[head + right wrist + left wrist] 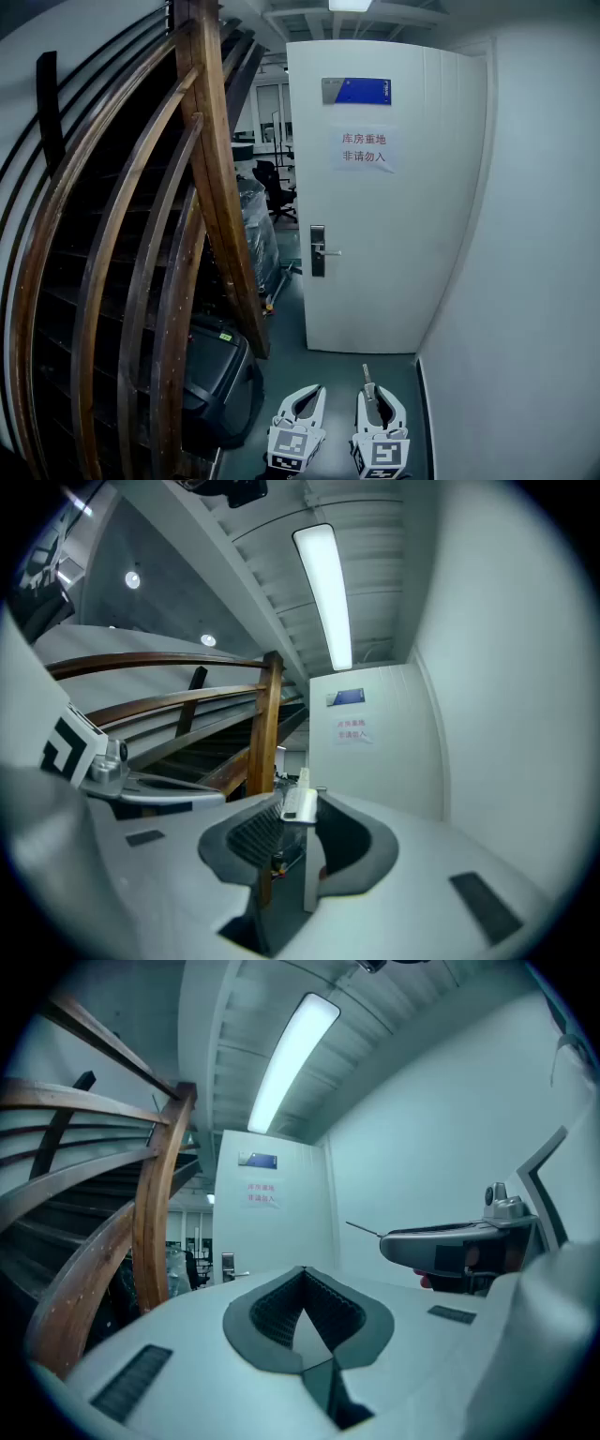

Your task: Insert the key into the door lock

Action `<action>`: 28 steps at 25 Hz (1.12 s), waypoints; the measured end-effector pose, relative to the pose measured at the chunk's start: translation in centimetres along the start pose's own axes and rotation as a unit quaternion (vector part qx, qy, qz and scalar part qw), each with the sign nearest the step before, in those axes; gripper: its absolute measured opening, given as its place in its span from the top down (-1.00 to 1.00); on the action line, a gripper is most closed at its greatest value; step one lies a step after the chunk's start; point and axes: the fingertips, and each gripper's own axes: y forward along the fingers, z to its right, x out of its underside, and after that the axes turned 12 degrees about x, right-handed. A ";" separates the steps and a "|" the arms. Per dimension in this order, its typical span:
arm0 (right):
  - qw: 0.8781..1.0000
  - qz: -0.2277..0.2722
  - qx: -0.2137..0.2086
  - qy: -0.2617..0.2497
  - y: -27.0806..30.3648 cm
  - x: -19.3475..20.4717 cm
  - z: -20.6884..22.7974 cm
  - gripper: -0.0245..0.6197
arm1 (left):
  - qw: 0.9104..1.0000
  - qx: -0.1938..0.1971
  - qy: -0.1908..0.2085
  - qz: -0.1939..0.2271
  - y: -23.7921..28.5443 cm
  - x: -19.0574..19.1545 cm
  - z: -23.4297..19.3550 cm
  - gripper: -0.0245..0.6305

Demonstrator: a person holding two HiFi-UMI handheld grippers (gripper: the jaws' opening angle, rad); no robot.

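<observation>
Straight ahead stands the white door, with its metal lock plate and lever handle on its left edge. Low in the head view, both grippers point level at the door, well short of it. My right gripper is shut on a silver key whose blade sticks forward; the right gripper view shows the key clamped between the pads. My left gripper is beside it, shut and empty, its pads meeting at the tip. The left gripper view shows the lock far off.
A curved wooden stair railing rises on the left, with a black case at its foot. A white wall bounds the right. The door bears a blue plate and a paper notice. Office chairs show beyond its left edge.
</observation>
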 end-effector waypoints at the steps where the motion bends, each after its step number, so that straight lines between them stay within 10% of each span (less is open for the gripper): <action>1: 1.000 -0.001 0.000 0.000 0.0 0.1 0.2 0.56 | 1.000 0.000 0.000 -0.001 0.1 0.0 0.1 0.92; 28: 0.998 -0.045 -0.041 0.016 3.2 4.4 0.0 0.56 | 0.998 -0.029 -0.036 -0.035 2.9 4.7 -1.4 0.92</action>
